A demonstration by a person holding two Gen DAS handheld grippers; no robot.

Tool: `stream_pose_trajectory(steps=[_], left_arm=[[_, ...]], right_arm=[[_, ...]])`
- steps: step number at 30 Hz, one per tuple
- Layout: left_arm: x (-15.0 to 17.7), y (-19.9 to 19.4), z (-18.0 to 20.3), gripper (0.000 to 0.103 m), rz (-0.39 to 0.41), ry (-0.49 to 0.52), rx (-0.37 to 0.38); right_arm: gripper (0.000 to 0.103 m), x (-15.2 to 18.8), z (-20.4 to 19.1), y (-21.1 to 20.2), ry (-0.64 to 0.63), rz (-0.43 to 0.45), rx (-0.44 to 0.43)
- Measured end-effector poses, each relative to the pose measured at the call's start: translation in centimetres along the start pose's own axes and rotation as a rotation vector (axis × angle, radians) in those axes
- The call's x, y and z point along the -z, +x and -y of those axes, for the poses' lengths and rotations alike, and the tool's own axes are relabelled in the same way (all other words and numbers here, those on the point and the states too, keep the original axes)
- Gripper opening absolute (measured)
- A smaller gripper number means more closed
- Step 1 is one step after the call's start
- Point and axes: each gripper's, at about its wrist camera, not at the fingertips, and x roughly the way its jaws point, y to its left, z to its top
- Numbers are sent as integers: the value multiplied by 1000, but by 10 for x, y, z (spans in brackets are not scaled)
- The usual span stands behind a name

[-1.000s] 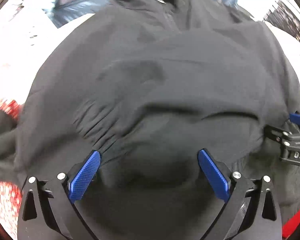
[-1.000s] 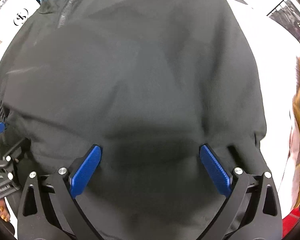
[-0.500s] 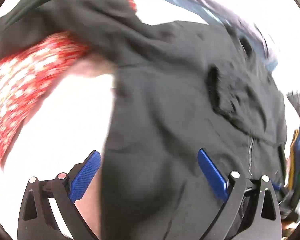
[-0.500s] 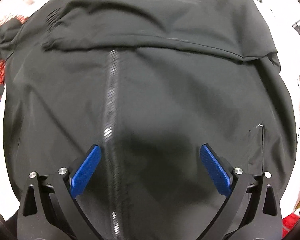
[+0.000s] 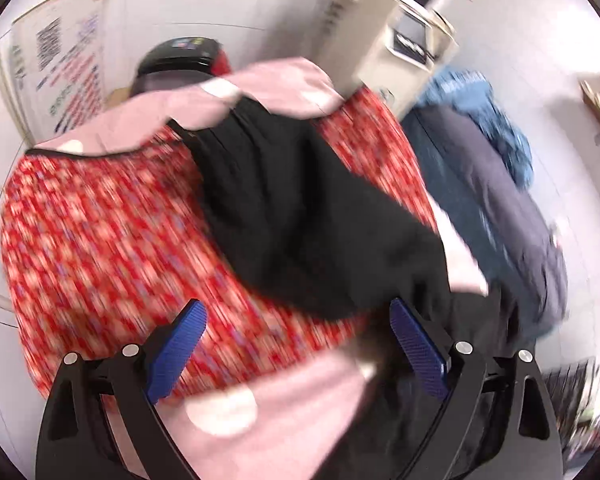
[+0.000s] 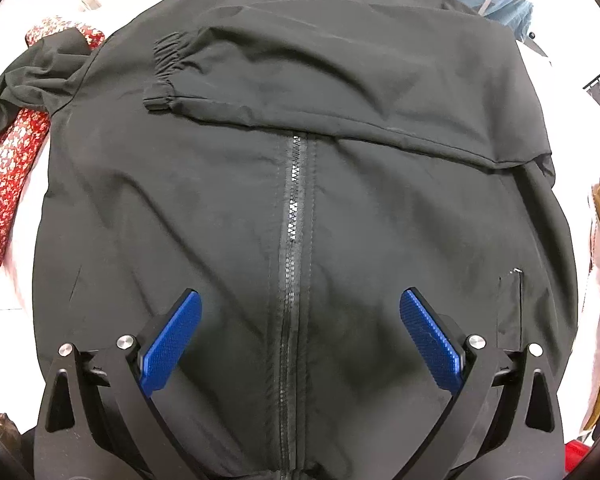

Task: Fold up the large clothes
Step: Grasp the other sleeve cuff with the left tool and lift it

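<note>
Both fingers wide, empty; left gripper [image 5: 295,340] closing slightly; jacket [image 6: 219,200] flat, left sleeve [image 6: 31,72] overhanging red cloth [image 6: 3,168].

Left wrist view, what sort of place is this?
Probably an indoor workroom set up for sorting or folding laundry: a printed wall poster, stacked cardboard boxes, and a pile of clothes beside the black jacket.

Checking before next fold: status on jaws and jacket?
Left gripper and right gripper: jaws open, empty. Black jacket flat, zipped, one sleeve folded across chest. Other sleeve lying on red cloth.
</note>
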Motion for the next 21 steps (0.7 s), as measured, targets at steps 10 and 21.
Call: stream_pose_trajectory(steps=[10,21], left_arm=[[-71,60,-26,92,-65,-141,4],[-90,18,-62,18,19,-252,265]], right_arm=[[98,46,11,-3,107,8,48],[98,52,1,-5,192,-7,83]])
